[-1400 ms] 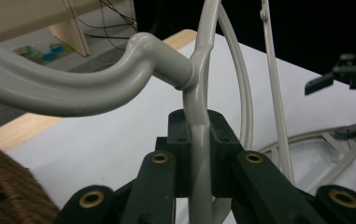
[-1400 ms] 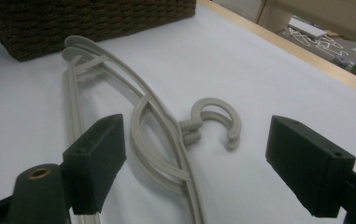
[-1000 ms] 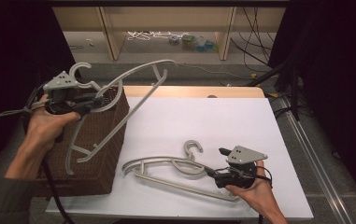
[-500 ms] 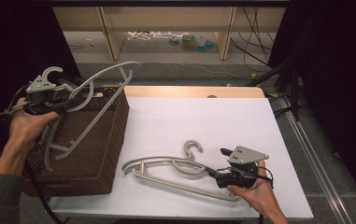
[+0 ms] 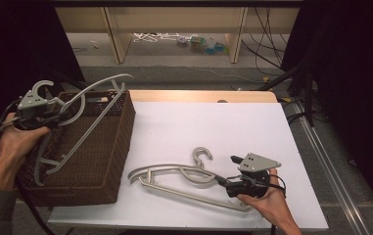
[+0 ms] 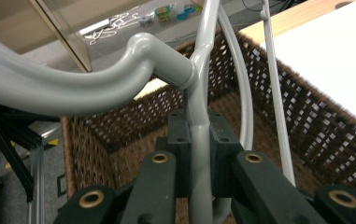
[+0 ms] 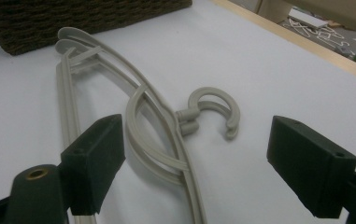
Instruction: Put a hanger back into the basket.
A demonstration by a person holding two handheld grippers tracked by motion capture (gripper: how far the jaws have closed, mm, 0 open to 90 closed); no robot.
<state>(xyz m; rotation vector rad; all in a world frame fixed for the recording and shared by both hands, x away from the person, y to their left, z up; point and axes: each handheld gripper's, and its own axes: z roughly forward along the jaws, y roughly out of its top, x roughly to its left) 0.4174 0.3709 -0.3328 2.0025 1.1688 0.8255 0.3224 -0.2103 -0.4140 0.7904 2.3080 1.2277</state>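
Left: the left gripper [image 5: 44,113] has its fingers [image 6: 181,154] clamped on the neck of a grey hanger [image 5: 83,120], held over the wicker basket [image 5: 110,161] at the left edge of the surface [image 5: 213,122]; the hanger's long axis runs from near left to far right, tilted, lower end inside the basket, upper arm above the far rim; judged, lowering it into the basket is the step in hand.

Centre: two stacked hangers [image 5: 174,178] lie flat on the surface beside the basket, long axis left to right, hooks pointing away from the person.

Right: the right gripper [image 5: 233,182] rests at their right end, fingers [image 7: 94,156] spread wide and holding nothing; the right hand [image 5: 267,200] is plainly the nearer one for that pair.

The left gripper view shows the clamp on the neck and the basket floor beneath; the right gripper view shows the stack passing between the open fingers, close to the left one, hooks [image 7: 213,109] between them; the high view alone gives both grippers and the basket together.
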